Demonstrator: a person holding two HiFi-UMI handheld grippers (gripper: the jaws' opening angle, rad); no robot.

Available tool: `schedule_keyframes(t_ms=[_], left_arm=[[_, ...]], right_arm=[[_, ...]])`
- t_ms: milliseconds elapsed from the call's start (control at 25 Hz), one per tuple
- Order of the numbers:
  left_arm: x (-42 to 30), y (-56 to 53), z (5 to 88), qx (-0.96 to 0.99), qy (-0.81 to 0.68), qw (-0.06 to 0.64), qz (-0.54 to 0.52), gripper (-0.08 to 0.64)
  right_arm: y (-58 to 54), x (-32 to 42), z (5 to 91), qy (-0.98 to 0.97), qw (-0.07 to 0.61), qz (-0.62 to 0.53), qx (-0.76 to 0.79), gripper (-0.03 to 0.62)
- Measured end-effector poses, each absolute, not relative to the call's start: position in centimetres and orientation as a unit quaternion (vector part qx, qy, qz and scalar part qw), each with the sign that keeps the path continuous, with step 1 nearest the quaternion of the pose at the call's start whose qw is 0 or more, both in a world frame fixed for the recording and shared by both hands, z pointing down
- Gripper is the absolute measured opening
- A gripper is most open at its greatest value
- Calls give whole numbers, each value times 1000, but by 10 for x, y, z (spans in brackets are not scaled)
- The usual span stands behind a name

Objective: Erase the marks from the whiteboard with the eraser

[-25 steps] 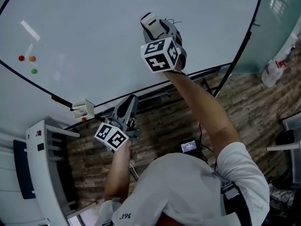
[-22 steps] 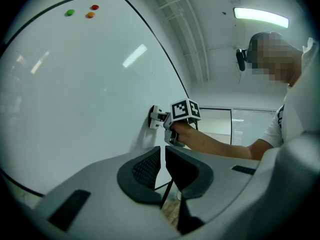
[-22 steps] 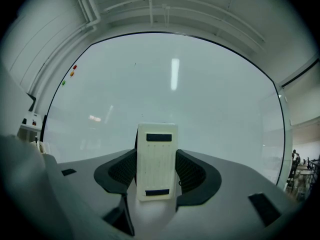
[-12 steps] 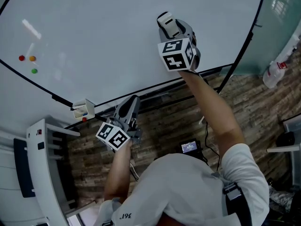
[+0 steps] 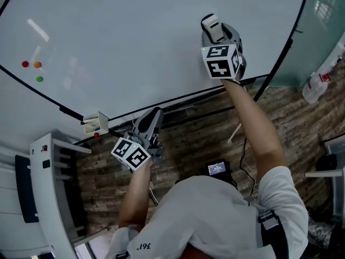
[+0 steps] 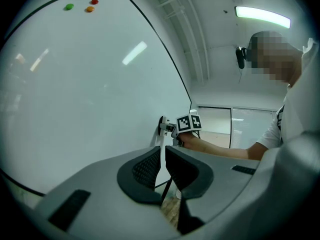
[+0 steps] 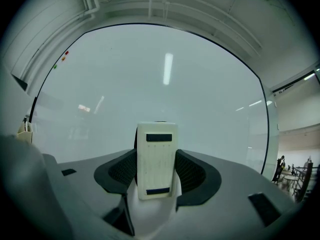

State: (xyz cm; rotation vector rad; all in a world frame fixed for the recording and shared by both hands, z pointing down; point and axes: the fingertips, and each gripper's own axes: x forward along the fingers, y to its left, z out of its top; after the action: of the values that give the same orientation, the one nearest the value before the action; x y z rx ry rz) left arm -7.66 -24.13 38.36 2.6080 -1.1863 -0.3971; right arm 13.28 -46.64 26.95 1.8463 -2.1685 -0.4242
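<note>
The whiteboard (image 5: 124, 42) fills the upper head view, and no pen marks show on it. My right gripper (image 5: 213, 26) presses a white eraser (image 5: 211, 22) against the board's lower right part. In the right gripper view the eraser (image 7: 156, 159) sits clamped between the jaws, its back toward the camera, with the whiteboard (image 7: 160, 84) beyond. My left gripper (image 5: 153, 117) hangs below the board's lower edge, jaws nearly together with nothing in them. In the left gripper view the left gripper (image 6: 163, 166) points along the whiteboard (image 6: 90, 84) toward the right gripper (image 6: 167, 127).
Three small round magnets (image 5: 31, 69), red, orange and green, sit at the board's left. A small box (image 5: 94, 124) rests by the board's lower frame. A white rack (image 5: 51, 193) stands at lower left. The floor (image 5: 188, 144) is wood plank, and a plastic bottle (image 5: 318, 82) stands at right.
My right gripper has slid the eraser rightward along the board's lower part. The left gripper has stayed almost still.
</note>
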Motion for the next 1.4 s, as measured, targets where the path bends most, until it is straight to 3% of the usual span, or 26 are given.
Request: schedule_keyframes(t_ms=[880,1400], left_arm=[[-90,-241,387,891,-410,127,-150,35],[-114,-248,376,895,-399,121,-157,35]], right_arm=[[-475,188,285,-707,162,-111,680,256],[-460,209,259,-710,99,-67,694,256]])
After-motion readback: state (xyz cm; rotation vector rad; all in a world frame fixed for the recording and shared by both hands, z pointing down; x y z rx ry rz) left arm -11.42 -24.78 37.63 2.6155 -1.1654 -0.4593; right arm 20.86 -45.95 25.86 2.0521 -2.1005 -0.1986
